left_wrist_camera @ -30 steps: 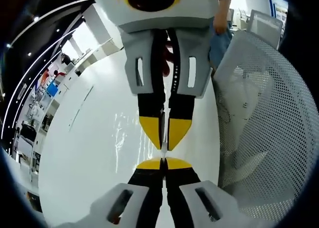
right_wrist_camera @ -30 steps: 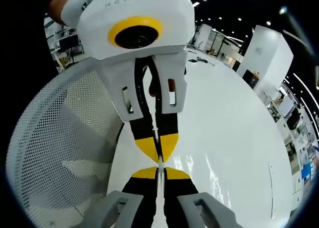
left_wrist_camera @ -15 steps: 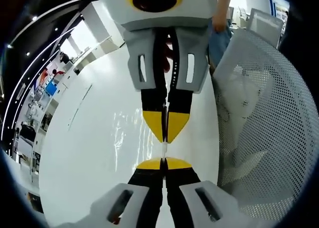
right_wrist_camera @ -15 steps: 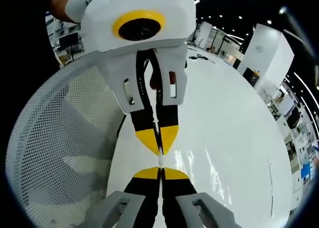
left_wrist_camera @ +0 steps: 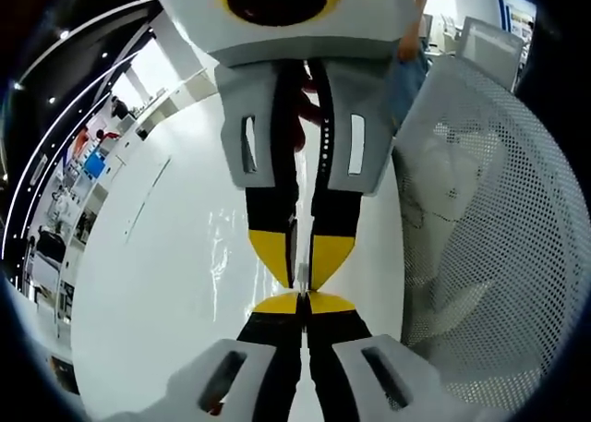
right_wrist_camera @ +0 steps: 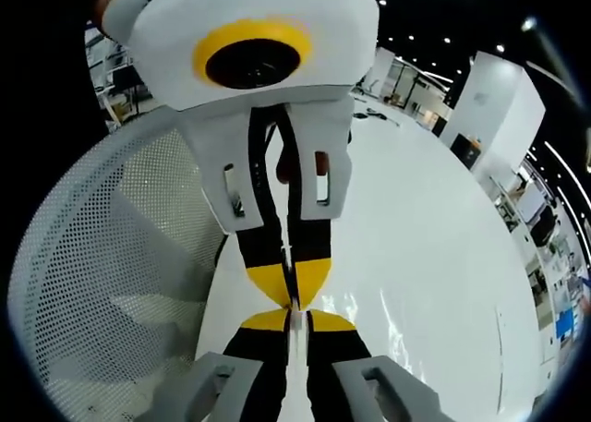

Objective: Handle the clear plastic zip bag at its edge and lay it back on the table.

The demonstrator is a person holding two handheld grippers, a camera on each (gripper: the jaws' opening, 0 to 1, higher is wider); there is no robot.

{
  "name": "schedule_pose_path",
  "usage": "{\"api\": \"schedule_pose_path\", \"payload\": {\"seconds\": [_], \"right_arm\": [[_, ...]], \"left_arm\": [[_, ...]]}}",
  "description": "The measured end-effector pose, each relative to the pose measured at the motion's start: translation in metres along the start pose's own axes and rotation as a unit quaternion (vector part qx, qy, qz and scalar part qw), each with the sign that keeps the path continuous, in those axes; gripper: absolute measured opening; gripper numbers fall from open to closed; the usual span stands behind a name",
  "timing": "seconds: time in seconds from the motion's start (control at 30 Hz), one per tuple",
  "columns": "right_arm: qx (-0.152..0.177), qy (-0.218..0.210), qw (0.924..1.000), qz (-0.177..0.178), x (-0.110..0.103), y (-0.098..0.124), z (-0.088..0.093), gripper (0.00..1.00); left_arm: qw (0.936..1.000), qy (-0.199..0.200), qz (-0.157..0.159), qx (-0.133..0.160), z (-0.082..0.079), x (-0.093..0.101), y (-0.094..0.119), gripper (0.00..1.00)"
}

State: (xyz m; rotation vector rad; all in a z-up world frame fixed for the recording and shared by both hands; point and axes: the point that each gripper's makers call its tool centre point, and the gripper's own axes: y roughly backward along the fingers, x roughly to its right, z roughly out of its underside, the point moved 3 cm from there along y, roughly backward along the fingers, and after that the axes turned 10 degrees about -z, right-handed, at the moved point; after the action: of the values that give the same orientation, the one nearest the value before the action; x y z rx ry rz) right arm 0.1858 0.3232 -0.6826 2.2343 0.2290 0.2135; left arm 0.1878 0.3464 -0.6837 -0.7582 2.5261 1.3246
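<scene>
The clear zip bag (left_wrist_camera: 302, 276), nearly invisible, is pinched edge-on between both closed claws, left (left_wrist_camera: 302, 299) and right (right_wrist_camera: 293, 311).

left gripper (left_wrist_camera: 303, 301) closed, right gripper (right_wrist_camera: 294, 319) closed, tip-to-tip

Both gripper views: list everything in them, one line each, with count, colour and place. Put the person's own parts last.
Clear plastic zip bag: one, see-through, its edge pinched between the two grippers' tips above the table; more of it glints on the table.
Table: one, glossy white, below both grippers.
Mesh basket: one, white perforated, standing beside the grippers.
Room beyond the table: dark ceiling with spot lights, white pillar, desks, far off.
Left gripper: one, black jaws with yellow tips, shut on the bag edge.
Right gripper: one, same colours, shut on the bag edge, tip to tip with the left.
</scene>
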Motion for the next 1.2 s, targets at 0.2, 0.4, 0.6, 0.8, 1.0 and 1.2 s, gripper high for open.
{"api": "schedule_pose_path", "payload": {"seconds": [0.2, 0.4, 0.6, 0.8, 1.0, 1.2], "right_arm": [[0.004, -0.022, 0.9997, -0.005, 0.003, -0.002, 0.003, 0.00], [-0.011, -0.022, 0.9997, -0.004, 0.003, 0.003, 0.018, 0.00], [-0.010, -0.030, 0.9995, -0.001, 0.003, 0.009, 0.028, 0.00], [-0.005, -0.045, 0.9989, 0.009, 0.007, 0.010, 0.028, 0.00], [-0.001, -0.042, 0.9991, 0.007, 0.004, 0.009, 0.025, 0.00], [0.005, -0.034, 0.9994, 0.005, 0.002, 0.008, 0.018, 0.00]], "left_arm": [[0.9999, 0.010, 0.004, -0.004, 0.001, -0.001, -0.004, 0.00], [0.9999, 0.009, 0.004, -0.012, 0.008, -0.001, -0.007, 0.00], [0.9998, 0.018, 0.004, -0.012, 0.010, -0.004, -0.005, 0.00], [0.9998, 0.010, -0.010, -0.010, 0.009, -0.006, -0.005, 0.00], [0.9998, 0.016, -0.013, -0.003, 0.007, -0.005, -0.004, 0.00], [0.9998, 0.018, -0.008, 0.000, 0.001, -0.003, -0.008, 0.01]]}}
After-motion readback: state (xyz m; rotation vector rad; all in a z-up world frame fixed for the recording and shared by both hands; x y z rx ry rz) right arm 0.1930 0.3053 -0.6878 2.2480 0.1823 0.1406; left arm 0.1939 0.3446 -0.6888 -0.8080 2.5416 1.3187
